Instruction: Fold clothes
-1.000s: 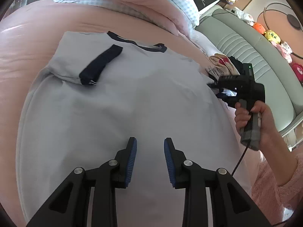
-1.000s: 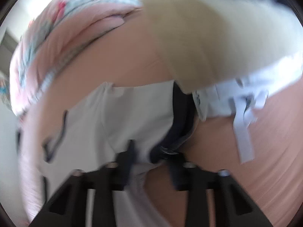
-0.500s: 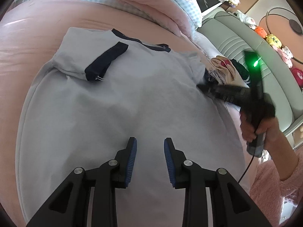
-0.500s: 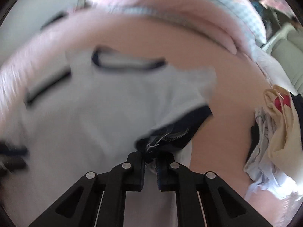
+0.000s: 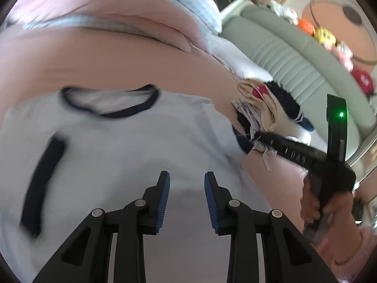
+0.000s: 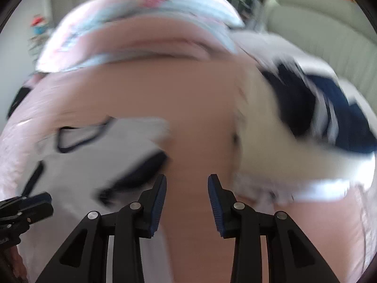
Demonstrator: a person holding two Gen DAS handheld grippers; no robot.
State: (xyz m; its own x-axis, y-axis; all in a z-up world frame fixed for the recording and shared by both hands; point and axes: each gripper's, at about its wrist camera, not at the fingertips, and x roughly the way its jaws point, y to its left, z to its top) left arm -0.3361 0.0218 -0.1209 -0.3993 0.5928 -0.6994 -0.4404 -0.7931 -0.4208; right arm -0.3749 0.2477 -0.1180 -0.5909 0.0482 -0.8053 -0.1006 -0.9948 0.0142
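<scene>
Looking from the left wrist camera, the pale blue cotton T-shirt with dark navy trim (image 5: 122, 146) lies spread flat on the pink bed sheet (image 5: 106, 66), neck hole at the far end. One navy-edged sleeve (image 5: 42, 184) lies folded in over the left side of the body, so that side makes a straight edge. The left claw (image 5: 187, 200) hangs over the lower middle of the shirt with its blue pads wide apart and nothing between them. The right claw (image 5: 256, 139) reaches in from the right, down by the shirt's other sleeve; from here I cannot tell if it is gripping anything. A heap of mixed clothes, cream, white and navy (image 5: 266, 110), sits just past the shirt's right edge, likely waiting its turn. A rolled pink and blue quilt (image 5: 132, 21) lies along the far end of the bed.

From the right wrist camera, all is blurry. The right claw (image 6: 187, 200) has its pads wide apart and holds nothing, with bare pink sheet under it. The right sleeve's navy cuff (image 6: 134, 176) lies just left of it, looking turned in toward the body. The shirt looks partly folded: sleeves in, body long and flat.
</scene>
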